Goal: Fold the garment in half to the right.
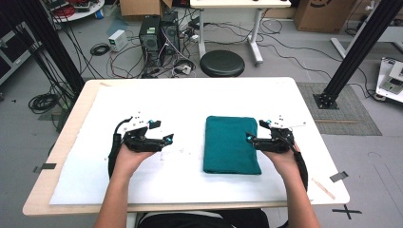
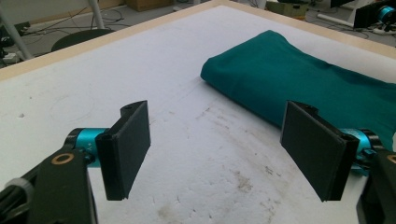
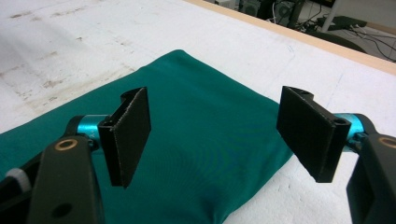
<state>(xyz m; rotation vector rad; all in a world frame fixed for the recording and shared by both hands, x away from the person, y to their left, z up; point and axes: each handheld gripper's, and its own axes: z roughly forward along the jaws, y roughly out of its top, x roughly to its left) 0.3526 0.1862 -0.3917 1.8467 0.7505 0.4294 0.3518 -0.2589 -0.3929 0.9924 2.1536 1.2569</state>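
The right gripper stands with jaws wide apart and empty, poised over the right edge of the folded green cloth. The left gripper is likewise wide open, gripping nothing, above bare white table cover well left of the cloth. The cloth lies flat at the table's centre, slightly right.

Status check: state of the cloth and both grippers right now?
green cloth: folded into a flat rectangle, lying on the white table cover, not gripped.
left gripper: open, nothing between the jaws, over bare cover to the left of the cloth.
right gripper: open, jaws wide apart at the cloth's right edge, not pressing on it.
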